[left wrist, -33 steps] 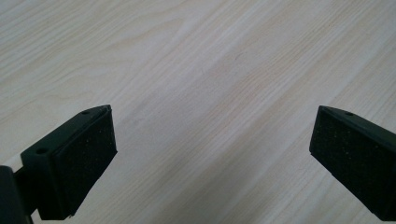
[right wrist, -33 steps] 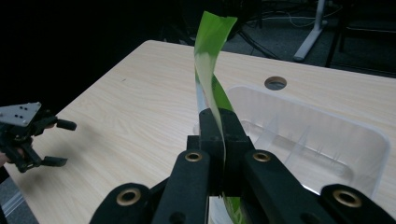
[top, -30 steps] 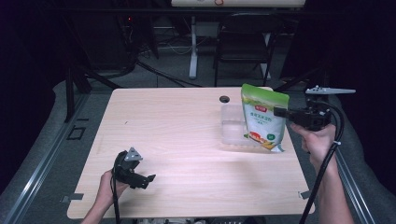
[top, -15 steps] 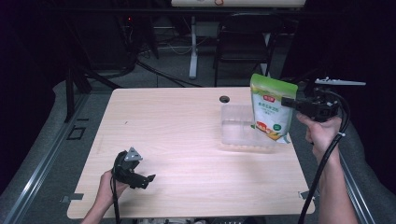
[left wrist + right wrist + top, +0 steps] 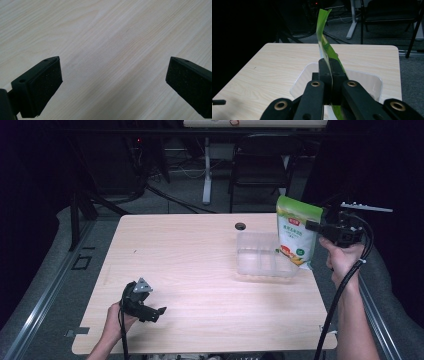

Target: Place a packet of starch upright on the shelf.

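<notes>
A green and white pouch [image 5: 296, 234] hangs upright over the right end of a clear plastic container [image 5: 260, 256] on the wooden table [image 5: 200, 270]. My right gripper [image 5: 316, 226] is shut on the pouch's right edge, held level from the table's right side. In the right gripper view the pouch [image 5: 325, 47] stands edge-on between the closed jaws of that gripper [image 5: 331, 65], with the container [image 5: 372, 82] beneath. My left gripper [image 5: 156, 312] rests near the front left of the table; its jaws stand wide apart over bare wood, fingertips [image 5: 47, 80] with nothing between them.
A small black round thing [image 5: 240, 226] lies on the table behind the container. A chair [image 5: 260, 175] and desk legs stand on the floor beyond the far edge. Bare wood spreads across the middle and left of the table.
My right gripper has carried the pouch to the right and up, from in front of the container to its right end. The left gripper has stayed put.
</notes>
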`<action>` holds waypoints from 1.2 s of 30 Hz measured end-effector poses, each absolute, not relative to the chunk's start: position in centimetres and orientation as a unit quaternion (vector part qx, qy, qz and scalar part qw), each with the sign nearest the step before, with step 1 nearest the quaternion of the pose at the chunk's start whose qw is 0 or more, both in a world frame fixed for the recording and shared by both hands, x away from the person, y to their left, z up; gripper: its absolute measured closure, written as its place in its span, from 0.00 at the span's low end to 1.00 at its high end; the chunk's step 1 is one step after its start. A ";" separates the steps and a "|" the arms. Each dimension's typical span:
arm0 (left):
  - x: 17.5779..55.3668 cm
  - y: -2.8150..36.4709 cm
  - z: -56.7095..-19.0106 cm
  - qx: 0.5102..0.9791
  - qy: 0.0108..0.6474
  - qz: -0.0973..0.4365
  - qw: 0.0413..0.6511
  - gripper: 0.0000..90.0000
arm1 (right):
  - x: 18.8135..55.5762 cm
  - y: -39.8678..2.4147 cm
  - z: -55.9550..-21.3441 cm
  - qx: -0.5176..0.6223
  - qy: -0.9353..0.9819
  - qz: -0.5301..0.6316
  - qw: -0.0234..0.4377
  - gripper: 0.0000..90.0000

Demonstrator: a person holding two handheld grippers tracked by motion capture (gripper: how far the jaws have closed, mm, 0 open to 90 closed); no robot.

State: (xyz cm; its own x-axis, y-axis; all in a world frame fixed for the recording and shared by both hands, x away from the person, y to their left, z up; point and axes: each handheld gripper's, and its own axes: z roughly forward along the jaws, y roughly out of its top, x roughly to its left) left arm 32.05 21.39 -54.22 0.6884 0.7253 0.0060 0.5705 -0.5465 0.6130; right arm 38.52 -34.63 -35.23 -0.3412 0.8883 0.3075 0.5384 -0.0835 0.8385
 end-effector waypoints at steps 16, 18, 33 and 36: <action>32.1 21.4 -54.2 0.870 0.371 0.132 0.297 0.01 | 39.6 -34.3 -36.6 0.569 0.632 0.491 0.187 1.00; 32.1 21.4 -54.2 0.869 0.373 0.130 0.297 0.01 | 39.8 -34.2 -36.8 0.571 0.628 0.494 0.188 1.00; 32.1 21.4 -54.2 0.871 0.369 0.131 0.297 0.01 | 40.8 -33.2 -38.0 0.585 0.626 0.472 0.208 1.00; 32.1 21.4 -54.2 0.871 0.369 0.131 0.297 0.01 | 40.9 -33.2 -38.3 0.587 0.625 0.469 0.211 1.00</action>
